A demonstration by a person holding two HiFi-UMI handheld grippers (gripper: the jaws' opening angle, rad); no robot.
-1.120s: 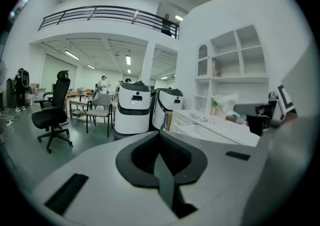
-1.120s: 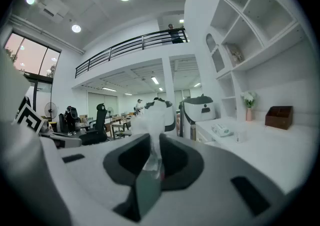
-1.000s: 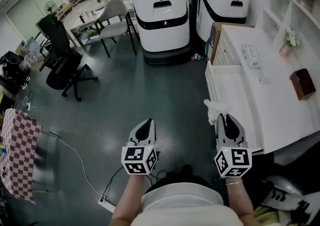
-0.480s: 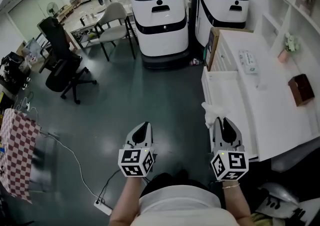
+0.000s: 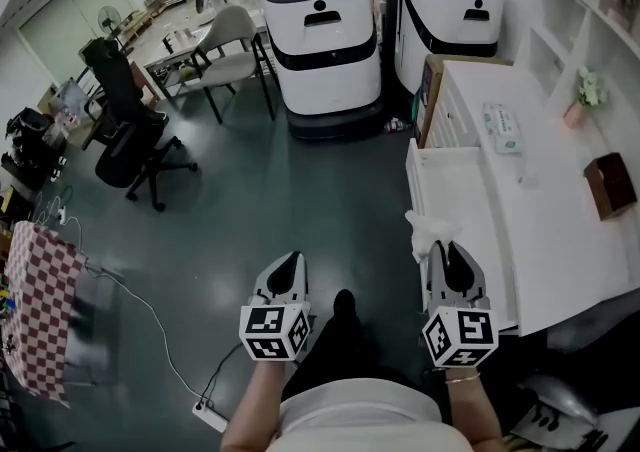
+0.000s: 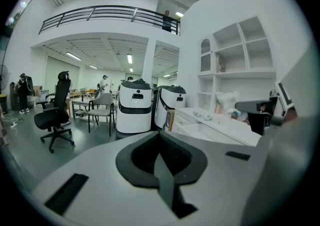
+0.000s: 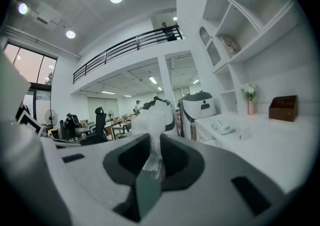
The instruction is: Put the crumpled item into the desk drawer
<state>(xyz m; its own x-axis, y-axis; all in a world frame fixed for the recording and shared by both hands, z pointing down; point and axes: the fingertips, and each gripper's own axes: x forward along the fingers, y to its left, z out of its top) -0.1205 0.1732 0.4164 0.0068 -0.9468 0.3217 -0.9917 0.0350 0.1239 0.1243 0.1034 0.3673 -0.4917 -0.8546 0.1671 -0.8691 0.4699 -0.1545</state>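
Two claws are showing: your right claw [image 5: 444, 248] is pinching the crumpled paper [image 5: 428, 228], which is sticking up past its tips, while your left claw [image 5: 289, 262] is sitting closed on nothing. The drawer [image 5: 462, 185] is standing open just ahead of the right claw and slightly to its right, probably a little below it. You are aiming to carry the paper over the rim, lower it inside, and only then loosen the grip.

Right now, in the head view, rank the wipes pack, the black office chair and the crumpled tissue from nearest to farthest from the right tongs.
1. Crumpled tissue: gripped in the right tongs.
2. Wipes pack: ahead on the white desk.
3. Black office chair: far off to the left.
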